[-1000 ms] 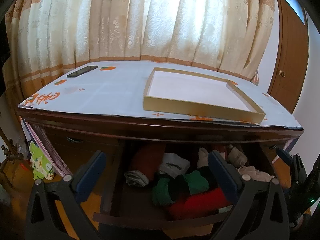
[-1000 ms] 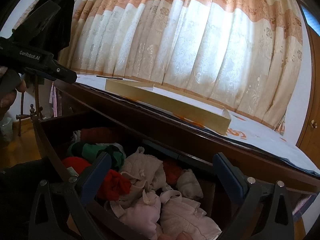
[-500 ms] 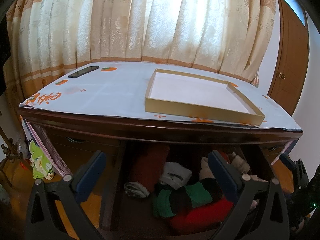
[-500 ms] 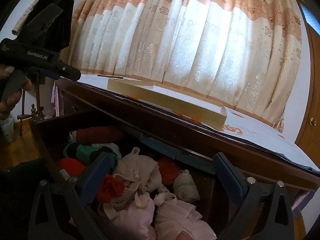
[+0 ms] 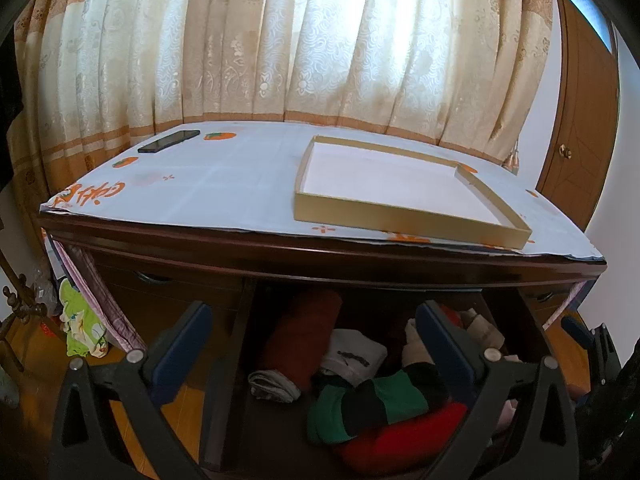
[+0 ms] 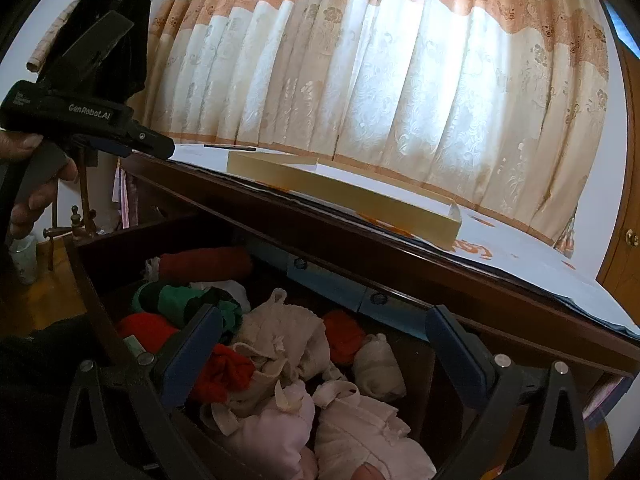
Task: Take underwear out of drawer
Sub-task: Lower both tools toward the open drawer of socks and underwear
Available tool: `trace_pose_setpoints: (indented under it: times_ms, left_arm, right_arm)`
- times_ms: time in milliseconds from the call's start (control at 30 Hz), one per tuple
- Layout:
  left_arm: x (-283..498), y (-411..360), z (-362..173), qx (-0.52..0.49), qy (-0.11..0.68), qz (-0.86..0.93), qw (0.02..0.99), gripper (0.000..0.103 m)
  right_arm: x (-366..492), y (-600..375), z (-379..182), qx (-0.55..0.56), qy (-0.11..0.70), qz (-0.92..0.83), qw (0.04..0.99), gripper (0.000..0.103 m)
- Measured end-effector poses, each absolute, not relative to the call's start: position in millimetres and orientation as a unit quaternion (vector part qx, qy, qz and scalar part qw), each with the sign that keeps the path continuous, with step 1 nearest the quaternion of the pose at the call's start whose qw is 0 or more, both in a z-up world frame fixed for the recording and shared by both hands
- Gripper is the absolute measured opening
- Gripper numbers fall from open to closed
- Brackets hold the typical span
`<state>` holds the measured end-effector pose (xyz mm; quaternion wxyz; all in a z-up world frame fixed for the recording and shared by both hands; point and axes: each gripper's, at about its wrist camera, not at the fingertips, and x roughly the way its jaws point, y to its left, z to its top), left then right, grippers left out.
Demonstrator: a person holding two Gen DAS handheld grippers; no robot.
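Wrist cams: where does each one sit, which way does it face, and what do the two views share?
Left wrist: on the left gripper, facing the dresser front; sees the open drawer, gold tray and phone on top; both open fingers show.
Right wrist: on the right gripper, angled over the drawer's pale underwear; its open fingers, the left gripper and a hand show.
Shared: drawer, tray, curtain, green-black roll.
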<state>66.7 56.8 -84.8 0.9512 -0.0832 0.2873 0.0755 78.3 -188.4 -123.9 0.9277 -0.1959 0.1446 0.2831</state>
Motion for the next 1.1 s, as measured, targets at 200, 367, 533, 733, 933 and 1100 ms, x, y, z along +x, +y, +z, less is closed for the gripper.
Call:
trace_pose_setpoints:
  times_ms: [200,367,533,733,933,1100]
  left_arm:
    - [64.6,59.6,-87.5,-0.084,0.292,0.074,0.950,0.103]
    - [63.8,60.2,-88.0,-0.085,0.292,0.074,0.950,0.103]
    - [62.0,62.1,-89.4,-0.087,0.292,0.074,0.950,0.103]
    - [60.7,62.1,-91.0,-0.084,0.295,0.067,0.949,0.103]
    - [64.4,54.9,-94.2,-0.068,0.308,0.052,0.948,0.103]
    - [67.1,47.7,-98.7,-0.054,0.319,0.036,0.945,0.103]
  right_arm:
    - [79.5,-188.7,-126.7,-0.206,0.154,0.280,0.925,0.103]
    - [81.1,-187.8,-126.8,-0.212,0.164,0.279,0.922,0.103]
    - [82.5,-187.7,-126.0,-0.212,0.174,0.284,0.919,0.103]
    - [86.0,-184.9,-127.8,-0.221,0.186,0.284,0.914,0.103]
    - [91.2,-180.6,-129.4,-0.234,0.206,0.286,0.906,0.103]
    - [97.8,-184.4,-129.1,-0.216,0.231,0.290,0.903,0.103]
